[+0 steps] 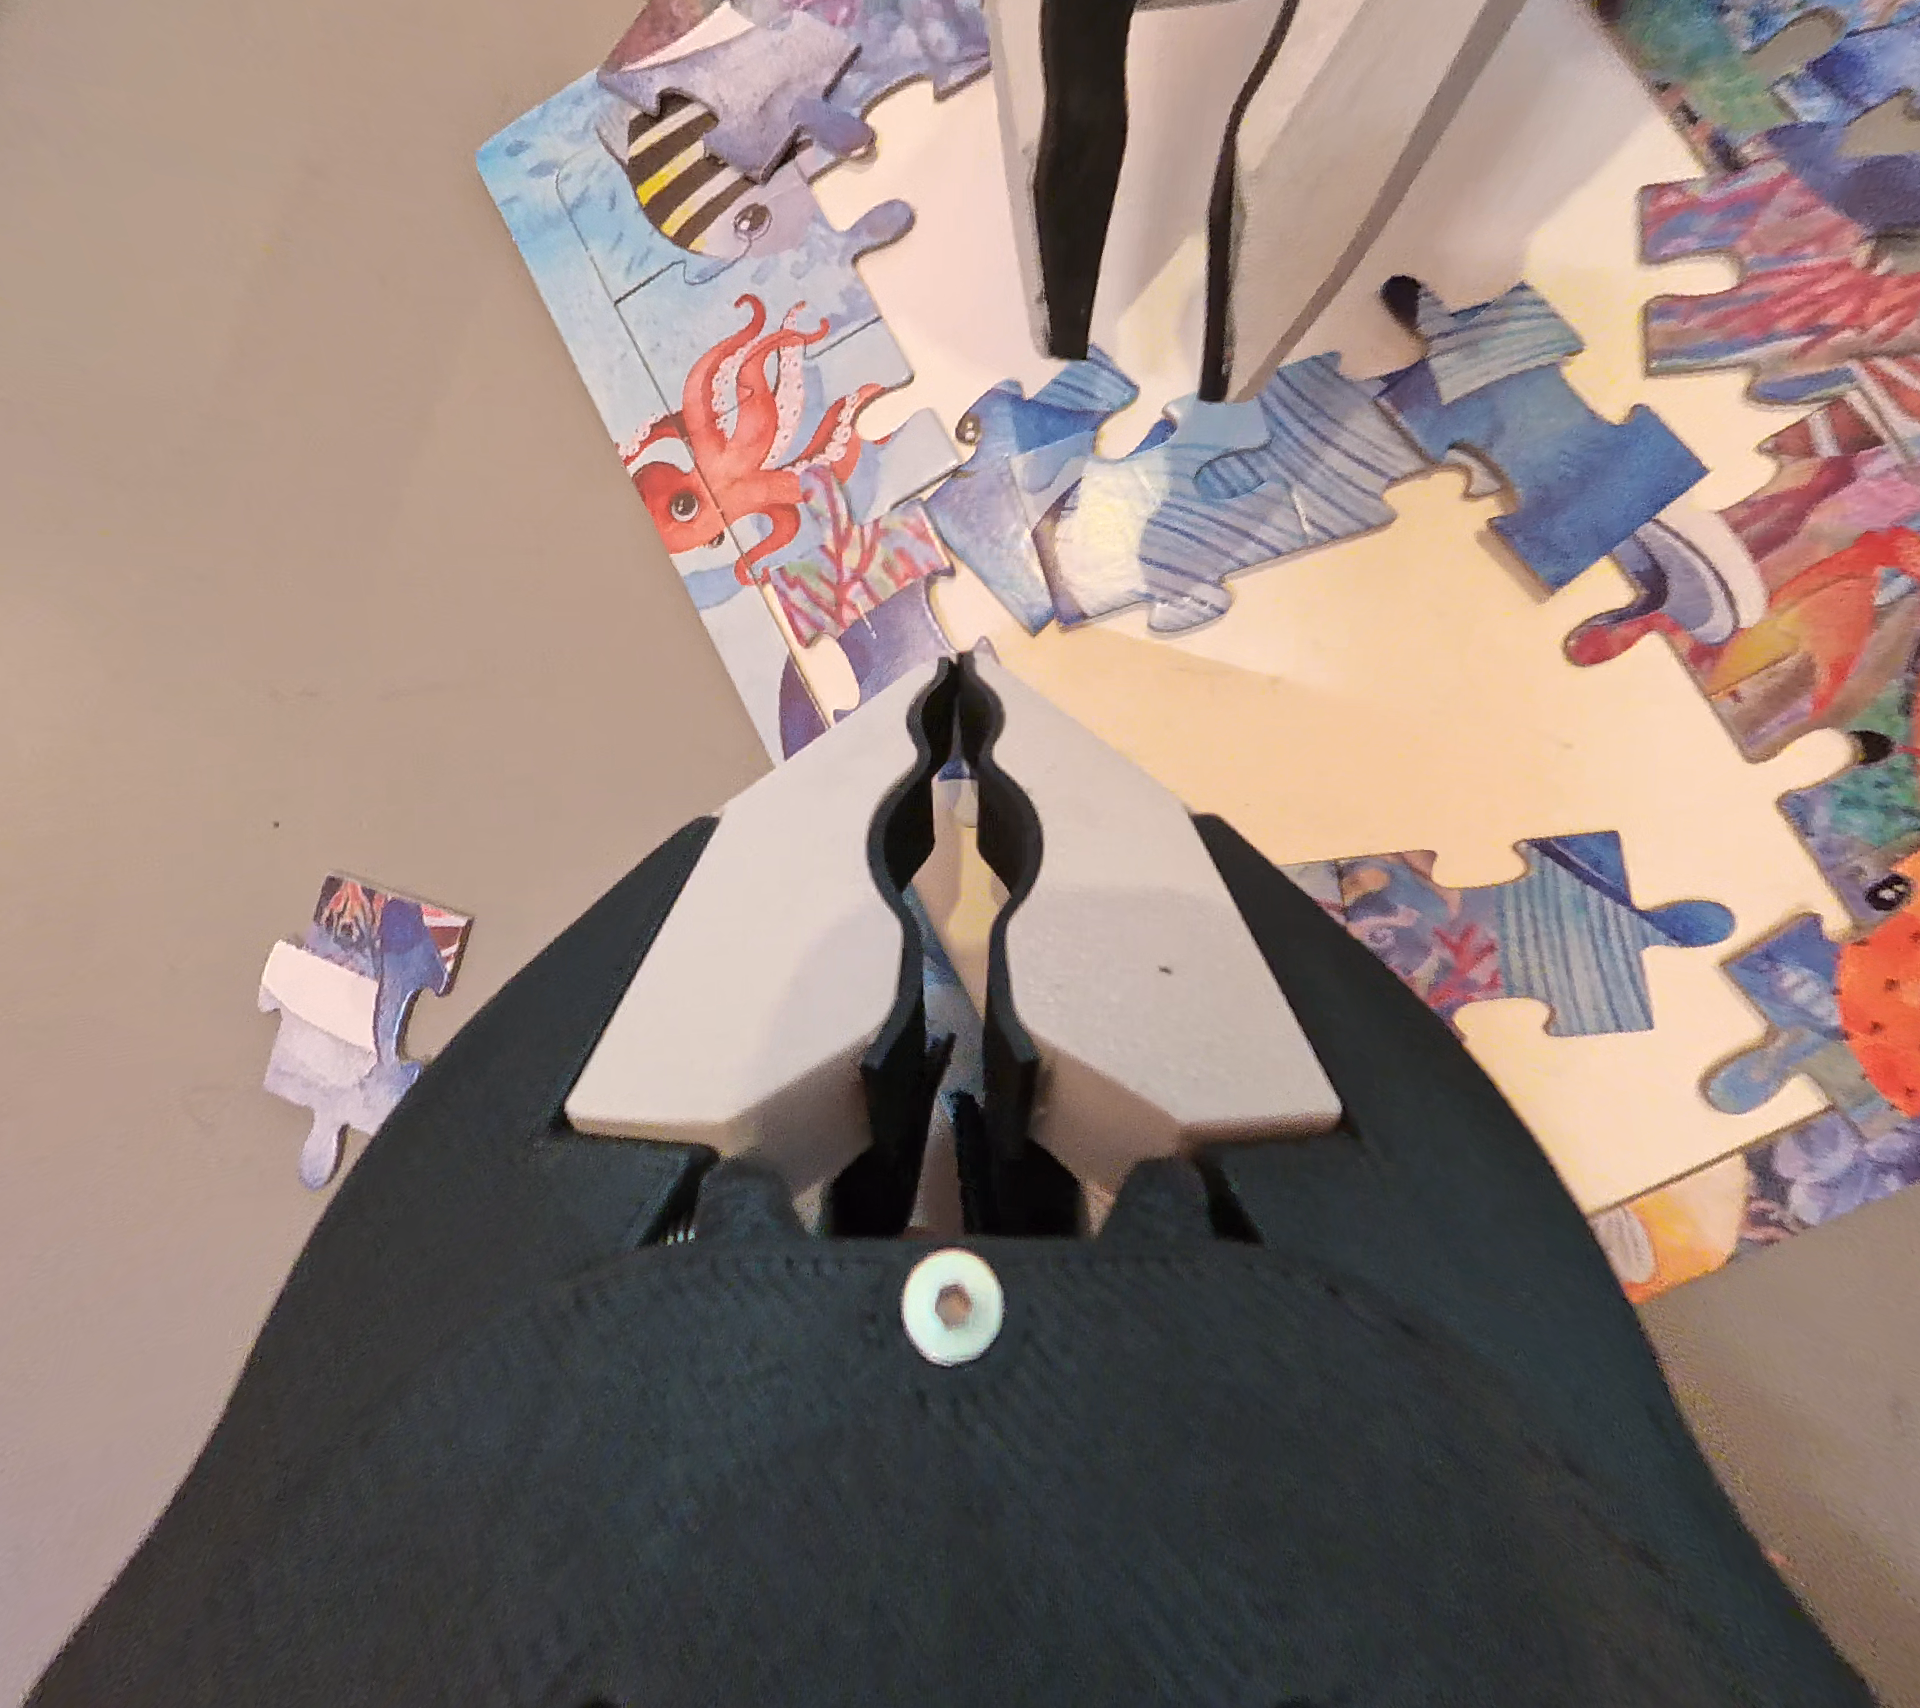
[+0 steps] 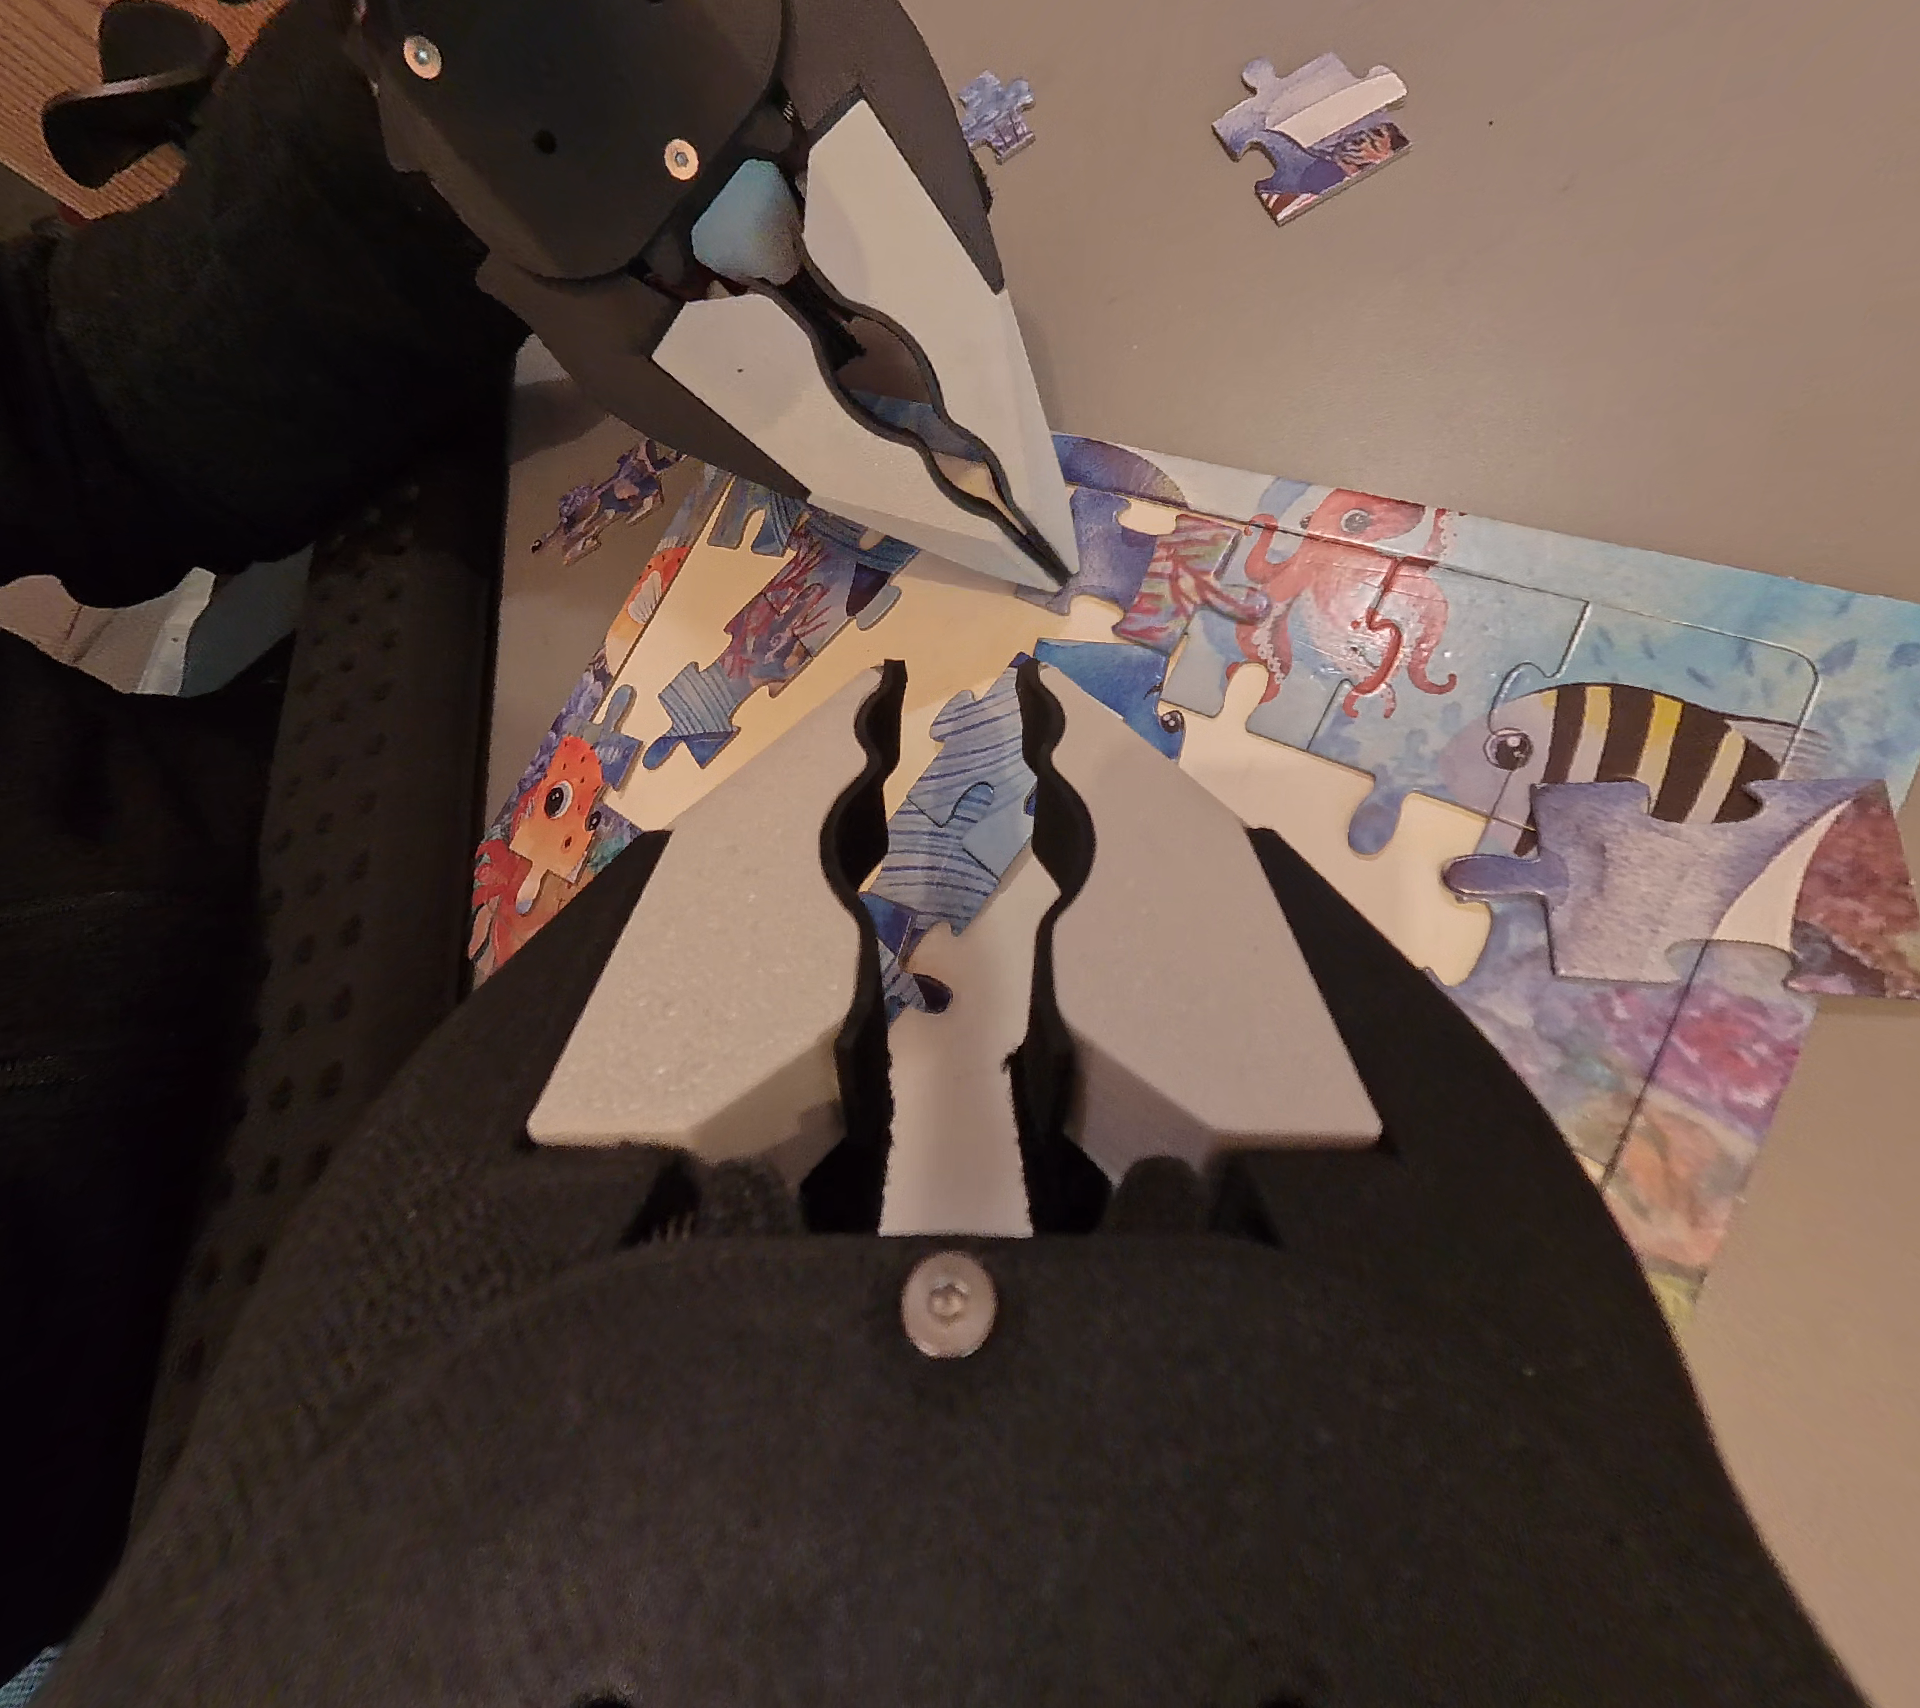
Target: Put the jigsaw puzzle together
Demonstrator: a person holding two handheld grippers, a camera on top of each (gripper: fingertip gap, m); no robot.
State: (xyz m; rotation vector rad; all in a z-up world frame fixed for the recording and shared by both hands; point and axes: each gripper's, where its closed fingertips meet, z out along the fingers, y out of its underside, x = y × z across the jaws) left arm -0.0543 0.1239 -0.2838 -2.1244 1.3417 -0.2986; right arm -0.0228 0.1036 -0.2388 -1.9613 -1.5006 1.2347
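Observation:
The puzzle tray [image 1: 1299, 723] lies on a grey table, with sea-picture pieces set around its rim and its cream middle bare. My left gripper [image 1: 961, 666] is shut and holds nothing. Its tips rest at the edge of a purple-blue piece [image 1: 883, 635] seated next to the red octopus [image 1: 748, 432]. The right wrist view shows the left gripper [image 2: 1060, 572] touching that piece [image 2: 1107, 541]. My right gripper [image 2: 961, 671] is open, and its fingers straddle loose blue striped pieces [image 2: 956, 817] that lie flat in the tray. It also shows in the left wrist view [image 1: 1138, 370], tips down on those pieces [image 1: 1247, 495].
A loose piece [image 1: 353, 1014] lies on the grey table [image 1: 260, 411] left of the tray, also seen in the right wrist view [image 2: 1314, 131]. Another piece [image 1: 727, 69] lies on top of the striped fish. Small pieces [image 2: 613, 495] lie by a person's dark sleeve [image 2: 156, 411].

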